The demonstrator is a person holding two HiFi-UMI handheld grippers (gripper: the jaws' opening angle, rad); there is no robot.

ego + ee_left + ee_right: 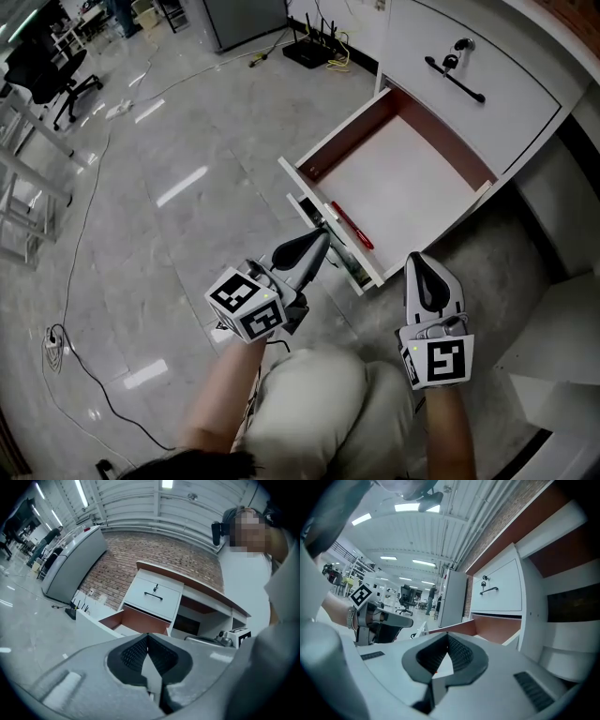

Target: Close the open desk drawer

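The lower desk drawer [405,178] stands pulled out, white with red-brown inner walls and nothing inside. Its white front panel [319,211] faces me and carries a red handle [352,226]. My left gripper [322,242] is shut and empty, its tip just short of the front panel's near corner. My right gripper [418,260] is shut and empty too, close to the panel's right end. In the left gripper view the left gripper [147,637] points level at the drawer [140,619]. The right gripper view shows the right gripper [448,635] beside the drawer [497,631].
Above the open drawer is a closed drawer [487,89] with a black handle [455,79] and a key. A black router [314,49] and cables lie on the grey floor at the back. An office chair [52,70] stands far left. White desk parts [562,347] rise at right.
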